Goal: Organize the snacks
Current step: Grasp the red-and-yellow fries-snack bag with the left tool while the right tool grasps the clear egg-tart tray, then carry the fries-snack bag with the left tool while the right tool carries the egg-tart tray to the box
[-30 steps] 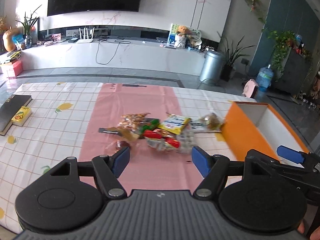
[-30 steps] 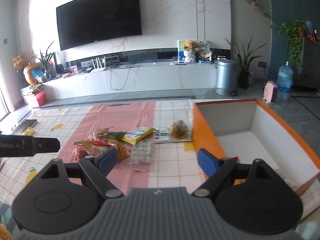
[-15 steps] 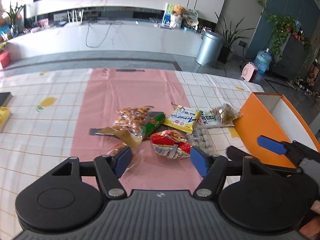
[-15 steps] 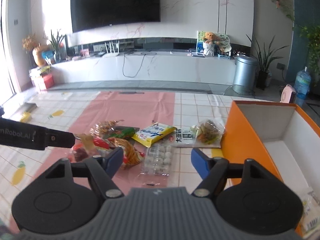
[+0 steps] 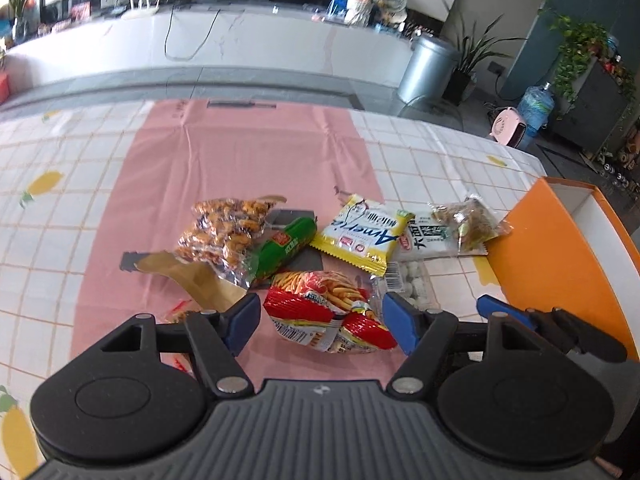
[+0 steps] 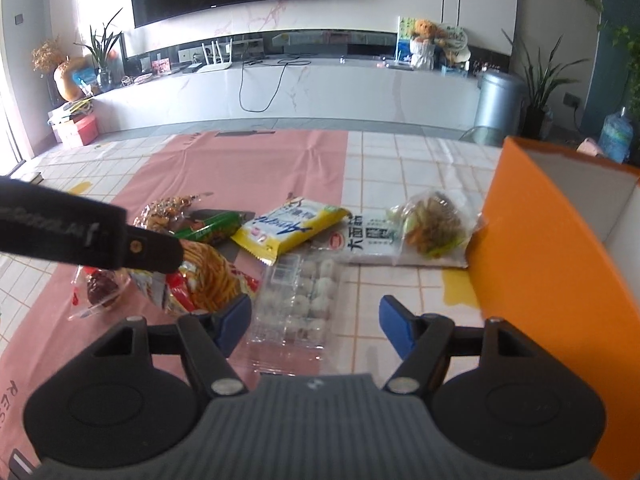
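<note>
On the pink runner of a checked tablecloth, a heap of snack packets lies beside an orange box.

Left gripper hangs wide open, its blue pads either side of a red packet of sticks, not touching it. Right gripper is equally spread above a clear tray of white candies. Crowding close are a yellow packet reading "Amer…", a green bar, a bag of nuts and a white pack with Chinese characters, a bag of mixed greens lying on it against the box wall. In the right wrist view the left gripper's dark arm crosses over the red packet; its lettering is too blurred to read.
</note>
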The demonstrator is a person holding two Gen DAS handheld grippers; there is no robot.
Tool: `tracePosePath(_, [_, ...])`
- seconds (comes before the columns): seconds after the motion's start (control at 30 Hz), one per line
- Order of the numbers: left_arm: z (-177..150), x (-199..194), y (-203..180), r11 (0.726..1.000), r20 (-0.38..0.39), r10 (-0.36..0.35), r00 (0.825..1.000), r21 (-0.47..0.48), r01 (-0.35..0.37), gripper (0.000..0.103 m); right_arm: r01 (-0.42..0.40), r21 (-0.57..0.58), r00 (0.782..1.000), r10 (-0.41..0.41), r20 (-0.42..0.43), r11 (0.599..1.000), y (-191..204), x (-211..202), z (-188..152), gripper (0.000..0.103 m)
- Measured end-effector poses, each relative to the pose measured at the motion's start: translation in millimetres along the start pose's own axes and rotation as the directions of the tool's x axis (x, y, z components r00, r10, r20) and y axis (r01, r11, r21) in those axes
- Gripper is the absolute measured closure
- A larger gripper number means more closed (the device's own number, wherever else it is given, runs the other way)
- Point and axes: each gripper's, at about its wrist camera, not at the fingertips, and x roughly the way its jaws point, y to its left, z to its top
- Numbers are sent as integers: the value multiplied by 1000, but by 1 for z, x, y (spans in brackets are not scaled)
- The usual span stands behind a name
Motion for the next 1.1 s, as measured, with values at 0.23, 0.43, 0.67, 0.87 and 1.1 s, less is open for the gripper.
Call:
tracePosePath(0.23, [-1, 20, 6, 998, -53, -26, 998, -55, 23, 21, -32, 7, 999, 32, -22, 999, 4, 23, 0, 34])
tracePosePath(0.43, [-3, 32, 12, 995, -73, -26, 997, -94, 20, 27, -35, 12, 998, 36, -44, 999, 8, 37, -4, 34])
tracePosePath(0.67, [-6, 32, 13, 993, -72, -43, 996, -115, 35, 34, -16, -22, 998, 15, -58, 1000, 12, 42, -6, 43])
tracePosePath(0.87, [-8, 30, 10, 994, -74, -37, 997, -110, 28, 42, -4, -62, 997, -1, -72, 998, 17, 42, -5, 47])
tracePosePath(1.1, [-12, 15, 4, 994, -78, -50, 996, -104, 42, 49, -9, -88, 995, 1, -95, 996, 16, 30, -3, 51])
